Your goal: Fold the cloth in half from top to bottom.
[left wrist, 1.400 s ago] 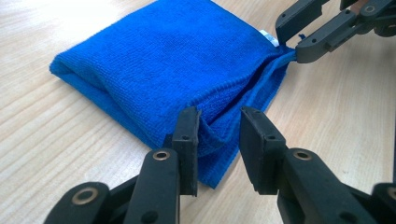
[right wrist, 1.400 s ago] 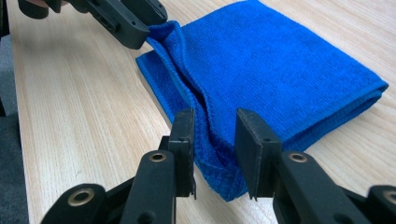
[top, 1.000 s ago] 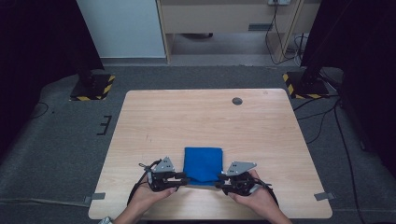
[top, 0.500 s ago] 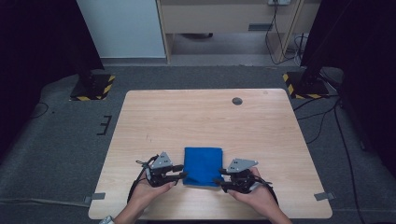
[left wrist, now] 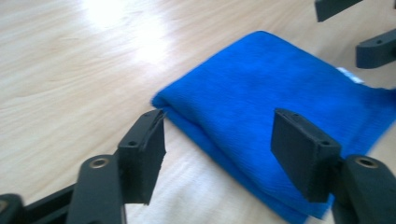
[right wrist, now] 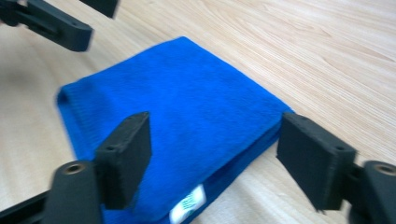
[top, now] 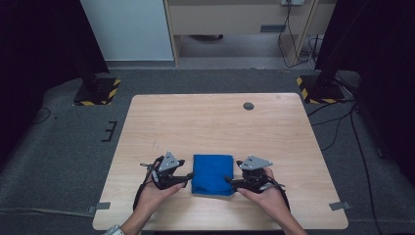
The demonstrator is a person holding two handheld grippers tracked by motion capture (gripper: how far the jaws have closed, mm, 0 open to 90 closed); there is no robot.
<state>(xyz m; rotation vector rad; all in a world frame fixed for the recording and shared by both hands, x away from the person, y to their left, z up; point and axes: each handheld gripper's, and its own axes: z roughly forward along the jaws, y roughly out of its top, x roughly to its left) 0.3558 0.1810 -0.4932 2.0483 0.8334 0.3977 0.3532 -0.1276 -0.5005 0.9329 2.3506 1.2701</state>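
Blue cloth (top: 212, 174): folded into a thick square, flat on the wooden table (top: 215, 122), lying between the two grippers near the person's edge.
Cloth seen from the left jaws: the cloth (left wrist: 280, 116) lies ahead of and between them, its near folded edge running across the gap; neither pad touches it as far as the left gripper view shows.
Cloth seen from the right jaws: the cloth (right wrist: 173, 121) fills the gap between them, a small white label (right wrist: 187, 204) at its near edge, close to the left-hand pad.
Left gripper (top: 186, 180): held in the left hand (top: 155, 193), jaws spread wide, tips just beside the cloth's left edge; grey three-cornered plate on top.
Right gripper (top: 230, 182): held in the right hand (top: 266, 196), jaws spread wide, tips at the cloth's right edge; whether they touch it I cannot tell.
Opposite gripper: the other gripper's black jaw tips show at the far side of the cloth in each gripper view.
Table: pale wood grain, a small dark round fitting (top: 248, 105) well beyond the jaws.
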